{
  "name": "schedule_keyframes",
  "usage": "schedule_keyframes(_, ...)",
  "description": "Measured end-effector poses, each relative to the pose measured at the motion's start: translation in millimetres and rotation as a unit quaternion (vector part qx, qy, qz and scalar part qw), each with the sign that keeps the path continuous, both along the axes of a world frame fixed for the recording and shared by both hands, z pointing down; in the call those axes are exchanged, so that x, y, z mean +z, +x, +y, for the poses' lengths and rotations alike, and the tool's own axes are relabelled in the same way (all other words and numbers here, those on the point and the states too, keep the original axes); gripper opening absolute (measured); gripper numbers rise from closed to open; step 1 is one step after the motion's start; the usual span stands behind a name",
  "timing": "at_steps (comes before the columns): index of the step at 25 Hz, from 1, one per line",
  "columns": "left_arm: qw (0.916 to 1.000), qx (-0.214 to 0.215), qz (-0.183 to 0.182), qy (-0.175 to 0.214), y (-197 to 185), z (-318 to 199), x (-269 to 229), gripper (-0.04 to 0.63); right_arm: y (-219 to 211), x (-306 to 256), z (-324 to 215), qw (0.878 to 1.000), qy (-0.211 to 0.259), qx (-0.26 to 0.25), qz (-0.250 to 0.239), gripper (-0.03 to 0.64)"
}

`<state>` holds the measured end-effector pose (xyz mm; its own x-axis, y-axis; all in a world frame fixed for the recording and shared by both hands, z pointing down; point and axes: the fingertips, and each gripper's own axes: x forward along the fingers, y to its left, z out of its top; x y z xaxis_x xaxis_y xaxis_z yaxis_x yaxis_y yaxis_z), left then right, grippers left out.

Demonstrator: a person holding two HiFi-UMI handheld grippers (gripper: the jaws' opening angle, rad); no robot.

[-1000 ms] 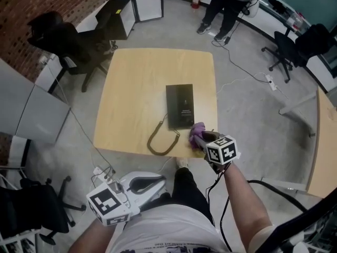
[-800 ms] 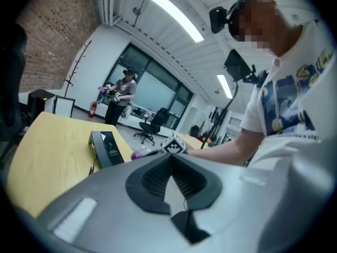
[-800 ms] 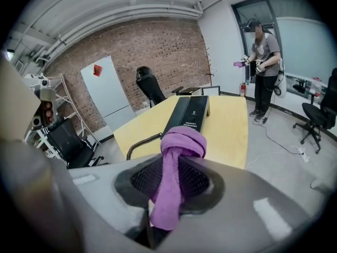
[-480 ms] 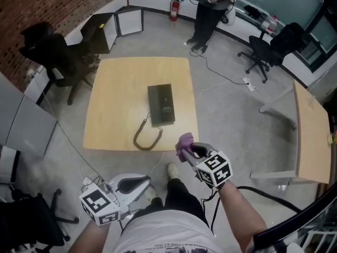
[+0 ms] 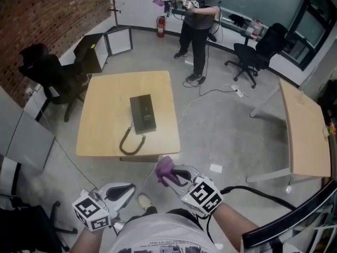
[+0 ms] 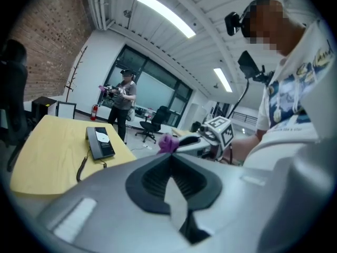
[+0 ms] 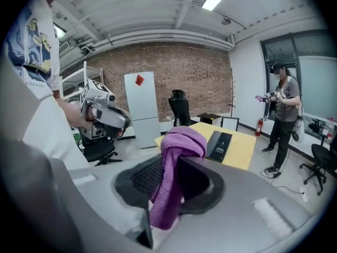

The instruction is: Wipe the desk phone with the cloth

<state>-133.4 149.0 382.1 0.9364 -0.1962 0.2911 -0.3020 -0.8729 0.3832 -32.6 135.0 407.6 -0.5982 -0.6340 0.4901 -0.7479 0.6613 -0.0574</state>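
Black rectangular desk phone (image 5: 142, 113) is lying flat near the middle of the light wooden square counter (image 5: 102, 107); its dark coiled cord (image 5: 128, 142) is looping toward the counter's near edge. I am holding both tools off the counter, on its near side, over the grey concrete floor (image 5: 226, 125); the right hand-held gripper (image 5: 171, 175) is clamping a crumpled purple cloth (image 5: 164, 166) between its jaws, the fabric bunching above the tips and hanging down through the gap. The cloth is sitting well apart from the desk phone, touching neither it nor the counter; the left hand-held gripper (image 5: 126, 188) is hovering just to the left, its jaws pressed together with nothing between them. Beyond the counter's far corner a person in dark clothes (image 5: 196, 30) is standing on the floor; a black office chair (image 5: 50, 70) is standing near the counter's left side.
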Motion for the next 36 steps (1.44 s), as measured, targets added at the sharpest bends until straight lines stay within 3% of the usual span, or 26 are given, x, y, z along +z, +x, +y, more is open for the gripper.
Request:
schedule_keyframes(9, 0.9995, -0.030, 0.002, 0.012, 52.8, 55.6, -6.5, 0.005, 38.4, -38.2, 76.3, 0.998, 0.052, -0.030, -0.018, 0.091)
schedule_keyframes(17, 0.9989, -0.047, 0.000, 0.004, 87.4, 118.4, -1.3, 0.005, 68.3, -37.1, 145.3, 0.997, 0.058, -0.059, -0.012, 0.091)
schedule_keyframes(29, 0.9991, -0.041, -0.010, 0.002, 110.4, 162.5, -3.3, 0.005, 86.6, -45.3, 189.0, 0.995, 0.066, -0.067, -0.021, 0.089)
schedule_keyframes(36, 0.9992, -0.041, 0.003, 0.001, 123.2, 167.9, -4.2, 0.005, 91.9, -43.5, 197.9, 0.995, 0.070, -0.063, -0.024, 0.089)
